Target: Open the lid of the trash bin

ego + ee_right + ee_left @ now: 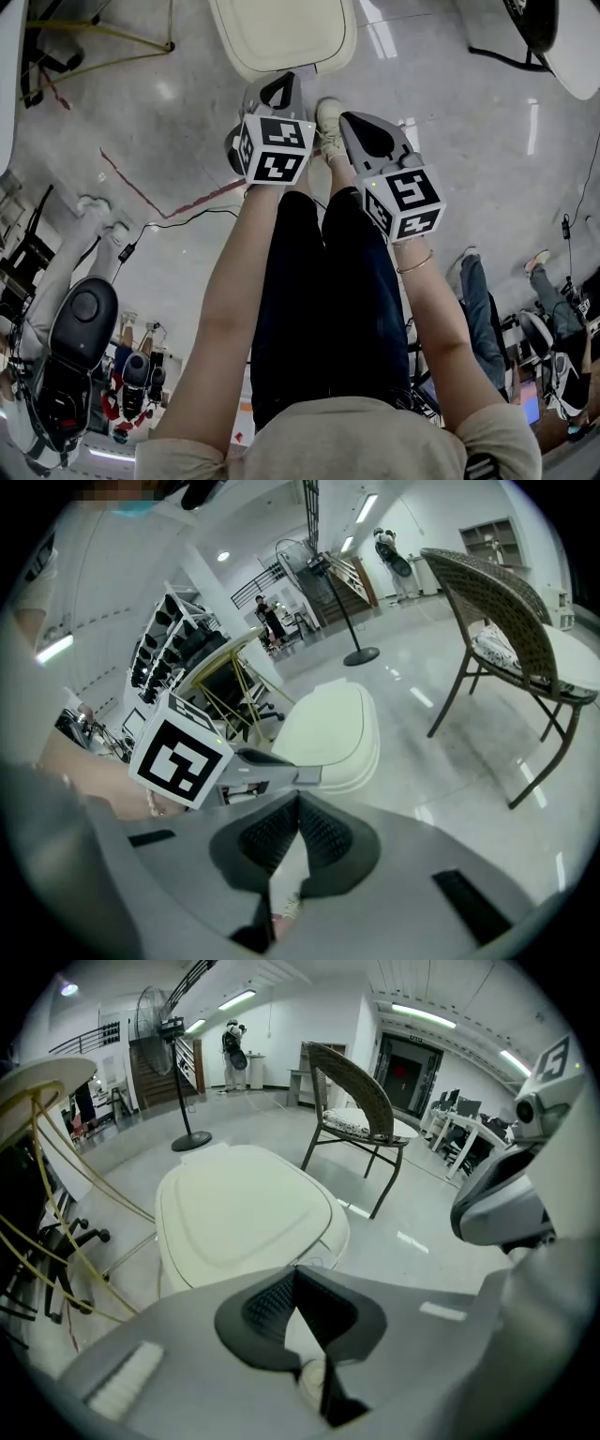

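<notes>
The trash bin (281,33) is cream-white with its lid (244,1208) lying flat and closed; it stands on the floor just ahead of the person's feet. My left gripper (277,94) hovers just short of the bin's near edge, its jaws shut on nothing, pads touching at the tips. My right gripper (370,136) is beside it, a little further back, also shut and empty. In the right gripper view the bin (328,728) lies beyond the left gripper's marker cube (178,761). Neither gripper touches the lid.
A wicker chair (361,1115) stands behind and to the right of the bin. A standing fan (173,1072) is further back. A gold wire-legged table (47,1147) is close on the bin's left. A black cable (178,220) and red tape cross the floor.
</notes>
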A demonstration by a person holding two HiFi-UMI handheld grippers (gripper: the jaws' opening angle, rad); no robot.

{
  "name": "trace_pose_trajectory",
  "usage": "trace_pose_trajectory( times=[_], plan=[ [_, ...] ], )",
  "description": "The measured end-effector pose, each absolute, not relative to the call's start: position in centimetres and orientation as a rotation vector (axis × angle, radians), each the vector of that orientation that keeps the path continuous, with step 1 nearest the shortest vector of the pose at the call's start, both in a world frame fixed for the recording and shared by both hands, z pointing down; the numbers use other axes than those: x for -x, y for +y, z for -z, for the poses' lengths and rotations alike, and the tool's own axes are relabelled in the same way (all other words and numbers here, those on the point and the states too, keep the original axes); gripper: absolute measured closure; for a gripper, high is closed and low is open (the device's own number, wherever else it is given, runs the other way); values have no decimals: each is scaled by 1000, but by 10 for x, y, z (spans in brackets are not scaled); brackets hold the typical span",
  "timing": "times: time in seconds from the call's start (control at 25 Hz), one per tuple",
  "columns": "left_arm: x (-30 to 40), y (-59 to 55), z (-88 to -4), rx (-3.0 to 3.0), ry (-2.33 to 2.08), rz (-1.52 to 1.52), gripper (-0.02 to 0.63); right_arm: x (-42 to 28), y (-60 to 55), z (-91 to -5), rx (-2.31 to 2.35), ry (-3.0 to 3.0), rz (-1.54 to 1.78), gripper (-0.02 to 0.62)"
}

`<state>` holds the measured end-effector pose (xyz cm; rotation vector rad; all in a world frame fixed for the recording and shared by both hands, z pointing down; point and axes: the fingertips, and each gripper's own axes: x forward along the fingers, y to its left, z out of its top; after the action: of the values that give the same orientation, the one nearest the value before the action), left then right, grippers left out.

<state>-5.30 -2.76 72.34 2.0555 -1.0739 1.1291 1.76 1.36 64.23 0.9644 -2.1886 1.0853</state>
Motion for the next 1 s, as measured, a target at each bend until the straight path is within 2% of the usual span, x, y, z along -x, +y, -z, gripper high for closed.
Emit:
trace_pose_trajectory(
  times=[1.0],
  plan=[
    [52,-25,-727,-2078,-1093,-1187,601,-16,-8,-657,-1035,-2123,-1038,588]
  ],
)
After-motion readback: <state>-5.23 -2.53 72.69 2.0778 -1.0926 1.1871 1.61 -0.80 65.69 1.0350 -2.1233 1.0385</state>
